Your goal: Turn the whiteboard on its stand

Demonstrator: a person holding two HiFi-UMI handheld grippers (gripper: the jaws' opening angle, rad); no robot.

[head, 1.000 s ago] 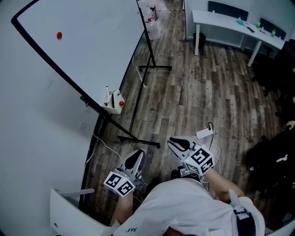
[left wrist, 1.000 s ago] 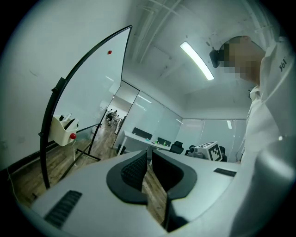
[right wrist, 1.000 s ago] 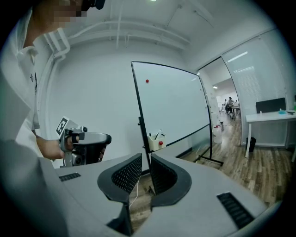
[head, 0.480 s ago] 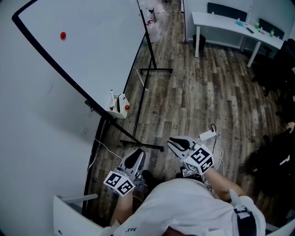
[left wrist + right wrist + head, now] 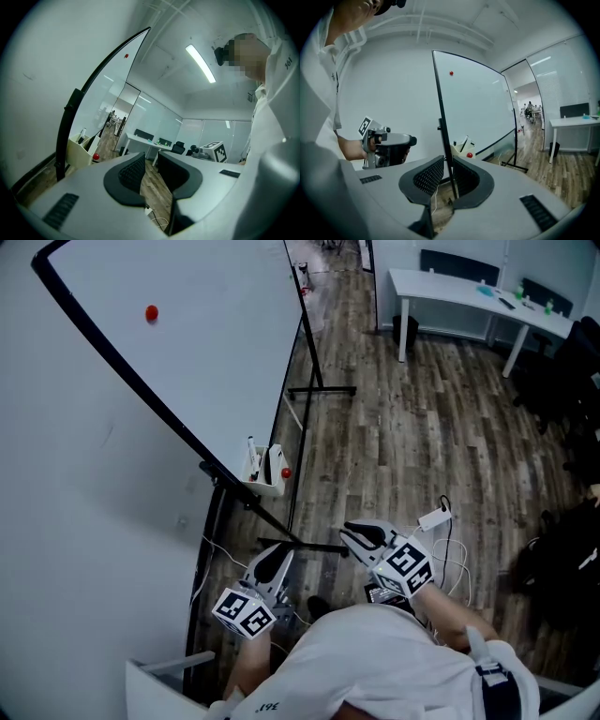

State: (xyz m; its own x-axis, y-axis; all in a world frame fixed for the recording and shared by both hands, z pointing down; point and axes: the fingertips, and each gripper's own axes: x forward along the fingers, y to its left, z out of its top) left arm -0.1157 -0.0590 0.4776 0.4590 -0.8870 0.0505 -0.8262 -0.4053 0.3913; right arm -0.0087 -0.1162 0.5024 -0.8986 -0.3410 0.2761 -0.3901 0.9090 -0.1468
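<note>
Left gripper (image 5: 150, 161): released, with nothing between its jaws. The jaws have just been opening, and only the wooden floor (image 5: 403, 446) is seen through the gap. The gripper is held low at the left of the head view, and the whiteboard (image 5: 187, 343) is seen at the left of its own view.

Right gripper (image 5: 447, 171): likewise released, with its jaws set apart. The black edge of the whiteboard frame is seen through the gap, but it lies beyond the pads and is not touched by them. The two grippers are held side by side in front of the person's body, apart from each other. Neither is in contact with the whiteboard.

The whiteboard is carried on its stand (image 5: 322, 390), whose black feet rest on the floor. It fills the upper left of the head view, with a white wall (image 5: 75, 549) beside it on the left. Its near lower corner is the part closest to the grippers. A red magnet (image 5: 151, 312) is fixed high on the white surface. A pale tray (image 5: 265, 470) is hung at the lower edge of the frame; markers are stood in it, and a small red round thing is seen at its side.

A white tabletop (image 5: 450, 289) is set well apart at the far right. A white plug block (image 5: 433, 518) with its cable is laid on the floor near the right gripper.
</note>
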